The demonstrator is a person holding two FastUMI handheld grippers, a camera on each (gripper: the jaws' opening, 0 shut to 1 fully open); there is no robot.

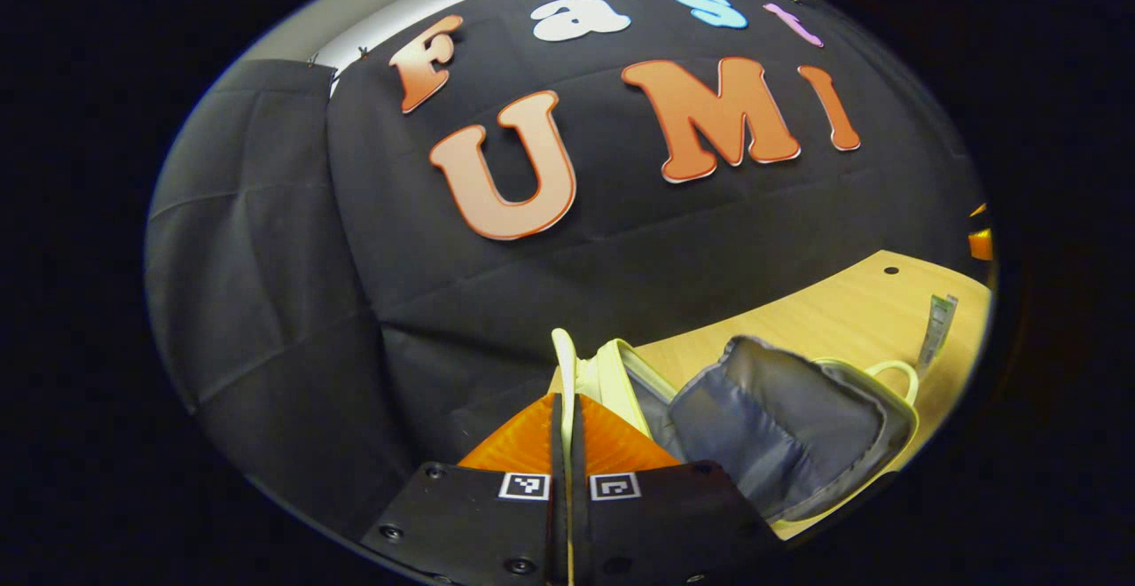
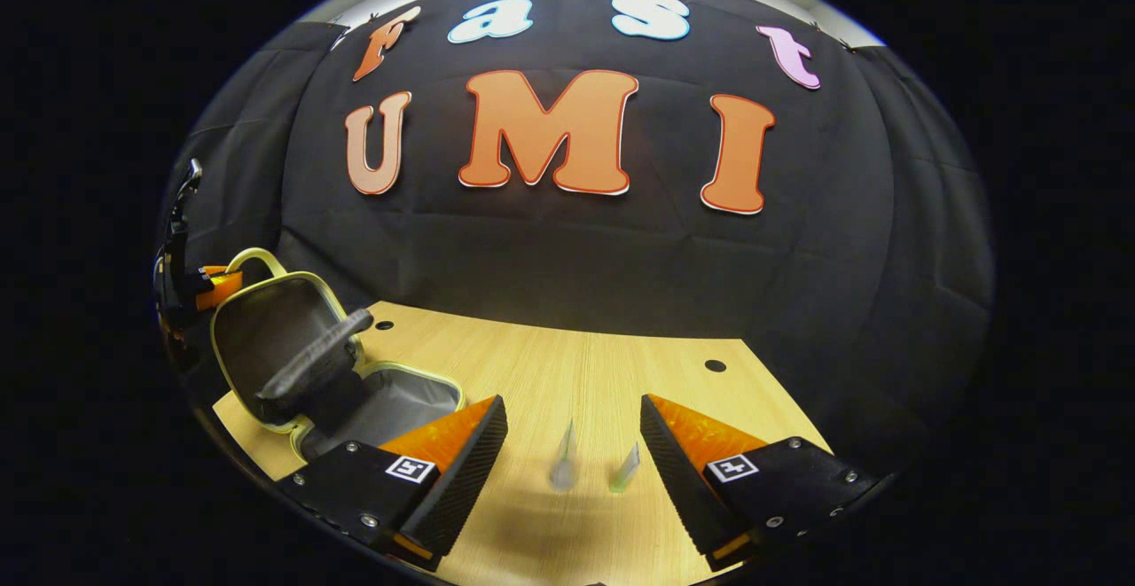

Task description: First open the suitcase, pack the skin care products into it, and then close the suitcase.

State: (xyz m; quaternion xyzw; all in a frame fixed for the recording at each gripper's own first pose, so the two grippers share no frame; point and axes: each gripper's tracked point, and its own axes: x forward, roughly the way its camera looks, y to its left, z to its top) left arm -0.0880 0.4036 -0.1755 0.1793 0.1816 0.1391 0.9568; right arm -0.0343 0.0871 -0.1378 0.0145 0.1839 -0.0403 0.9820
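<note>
The small suitcase (image 1: 887, 409) lies open on the wooden table, pale yellow outside and grey inside. My left gripper (image 1: 565, 404) is shut on the thin rim of its raised lid (image 1: 564, 357). A grey divider flap (image 1: 780, 418) sags across the inside. In the right gripper view the lid (image 2: 257, 324) stands up at the left, with the left gripper (image 2: 217, 283) at its top edge. My right gripper (image 2: 572, 413) is open just above the table, with two small skin care tubes (image 2: 564, 464) (image 2: 625, 471) standing between its fingers, untouched. Another tube (image 1: 938, 324) stands beyond the suitcase.
The light wooden table (image 2: 567, 364) has two small dark holes (image 2: 715, 365) near its back edge. The black cloth wall rises close behind it. The suitcase's open base (image 2: 390, 400) lies just left of my right gripper's left finger.
</note>
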